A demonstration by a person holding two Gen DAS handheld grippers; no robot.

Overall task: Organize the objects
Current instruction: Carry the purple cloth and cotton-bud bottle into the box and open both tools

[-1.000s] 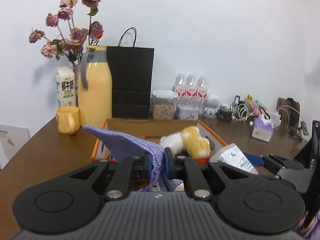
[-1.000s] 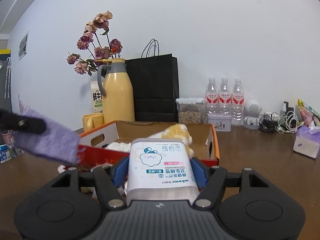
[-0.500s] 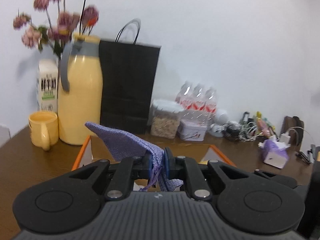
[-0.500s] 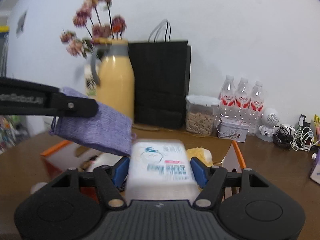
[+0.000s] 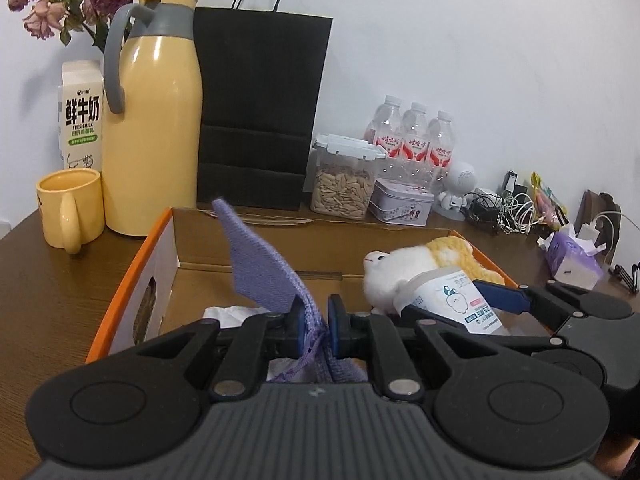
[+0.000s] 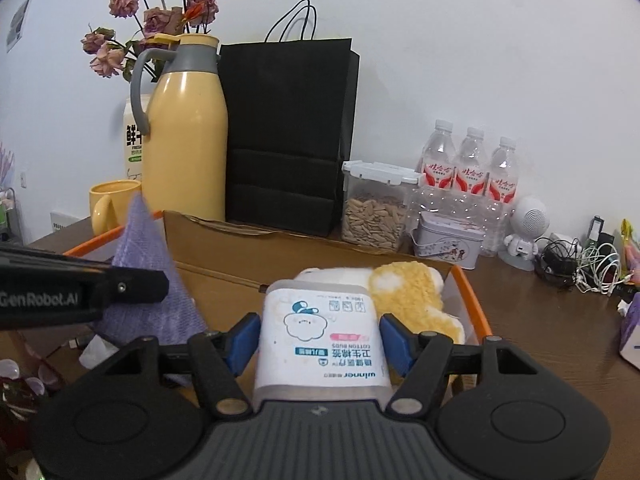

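Observation:
My left gripper (image 5: 313,322) is shut on a purple woven cloth (image 5: 262,268) and holds it over the open orange-rimmed cardboard box (image 5: 128,276). The cloth also shows in the right wrist view (image 6: 148,280). My right gripper (image 6: 318,338) is shut on a white cotton buds tub (image 6: 320,340) above the box's right half (image 6: 474,304). The tub shows in the left wrist view (image 5: 452,300) too. A white and yellow plush toy (image 6: 404,292) lies in the box, just beyond the tub. White crumpled paper (image 5: 228,314) lies on the box floor.
Behind the box stand a yellow thermos (image 5: 154,120), a yellow mug (image 5: 70,208), a milk carton (image 5: 80,116), a black paper bag (image 5: 256,112), a seed jar (image 5: 344,184), a tin (image 5: 400,204) and water bottles (image 5: 416,140). Cables (image 5: 508,212) and a tissue pack (image 5: 572,256) lie at right.
Both grippers moved forward over the box, each still holding its object. The box interior and the plush toy came into view below them.

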